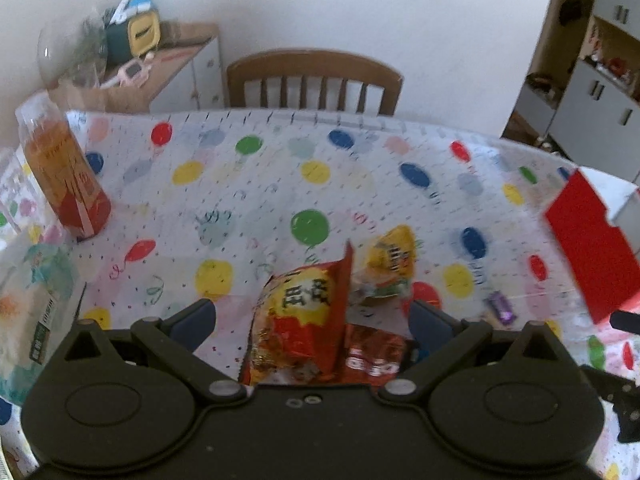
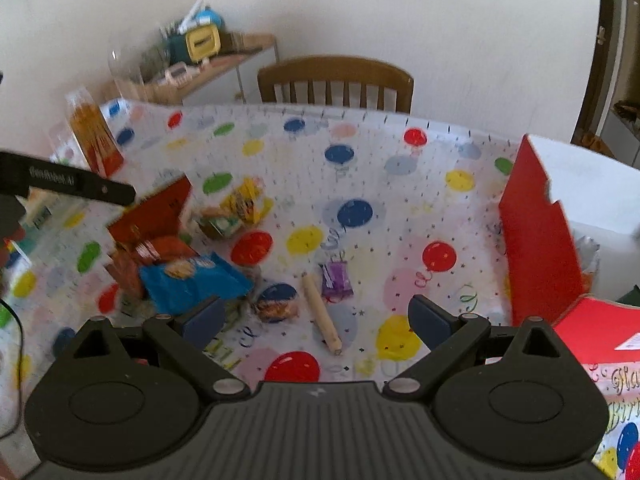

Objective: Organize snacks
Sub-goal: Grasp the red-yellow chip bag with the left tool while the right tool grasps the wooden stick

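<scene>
My left gripper (image 1: 312, 318) is open, its jaws wide on either side of a red and yellow snack bag (image 1: 300, 320) that stands on end between them, untouched as far as I can see. A darker red packet (image 1: 374, 354) lies beside it and a yellow candy bag (image 1: 394, 258) lies beyond. My right gripper (image 2: 318, 322) is open and empty above the table. In front of it lie a blue snack bag (image 2: 192, 282), a round wrapped snack (image 2: 276, 304), a tan stick (image 2: 320, 314) and a purple candy (image 2: 336, 278). A red box (image 2: 540, 240) with its lid up stands to the right.
The table wears a balloon-print cloth (image 1: 240, 200). An orange-labelled bottle (image 1: 64, 172) and a pale packet (image 1: 32, 312) stand at the left. A wooden chair (image 1: 314, 80) is at the far edge. The left gripper's body (image 2: 68, 182) shows in the right wrist view.
</scene>
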`<state>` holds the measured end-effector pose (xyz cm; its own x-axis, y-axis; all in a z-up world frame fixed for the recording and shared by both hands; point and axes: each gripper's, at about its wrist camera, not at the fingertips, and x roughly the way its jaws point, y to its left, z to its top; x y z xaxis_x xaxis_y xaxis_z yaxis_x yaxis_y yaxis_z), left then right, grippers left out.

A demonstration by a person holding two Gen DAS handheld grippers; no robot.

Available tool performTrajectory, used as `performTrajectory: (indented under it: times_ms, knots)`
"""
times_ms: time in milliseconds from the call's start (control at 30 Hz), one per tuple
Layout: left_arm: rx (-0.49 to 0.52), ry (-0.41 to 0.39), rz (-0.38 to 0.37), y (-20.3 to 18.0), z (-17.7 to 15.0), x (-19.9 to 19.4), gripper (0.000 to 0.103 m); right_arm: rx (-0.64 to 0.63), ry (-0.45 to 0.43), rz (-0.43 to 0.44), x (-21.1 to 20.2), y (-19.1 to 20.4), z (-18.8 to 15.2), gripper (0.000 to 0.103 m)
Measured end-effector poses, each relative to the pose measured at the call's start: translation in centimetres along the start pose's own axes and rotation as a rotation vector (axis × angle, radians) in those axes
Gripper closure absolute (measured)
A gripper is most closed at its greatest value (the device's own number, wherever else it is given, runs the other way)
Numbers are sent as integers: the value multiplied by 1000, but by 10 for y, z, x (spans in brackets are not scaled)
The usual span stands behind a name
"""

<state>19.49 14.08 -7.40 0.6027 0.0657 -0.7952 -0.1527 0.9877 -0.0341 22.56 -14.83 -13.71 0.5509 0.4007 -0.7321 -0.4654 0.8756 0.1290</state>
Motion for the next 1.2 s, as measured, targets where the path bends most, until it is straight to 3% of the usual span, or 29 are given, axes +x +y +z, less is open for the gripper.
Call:
performTrajectory:
  times_ms: [67,133,267,333,400,467,600,867,967,1200]
  knots:
    - [-15,21,-2,4,1,10,1,-17,22,-3,15,0,-2,4]
    - [-21,42,2,7,2,20,1,-39,46,-10,27,2,-2,16]
    - [-40,82,5,13,5,35,2,-69,90,-20,50,2,-4,26]
    - [-41,96,1,15,5,41,3,-83,111,-21,58,1,-5,40]
    - [-40,113,-4,15,6,47,4,-93,127,-21,63,0,-5,44]
    - [-49,130,-11,17,6,53,8,-104,130,-26,67,-1,-5,45]
    - [-98,165,-40,24,6,62,23,-107,144,-20,74,-2,-5,58]
    - [-140,181,-83,29,6,64,33,-135,129,2,77,4,-6,74]
    - [-142,181,-94,28,7,62,42,-133,122,6,77,6,-7,89]
    - [-130,167,-86,28,4,55,48,-79,107,-14,68,4,-9,92]
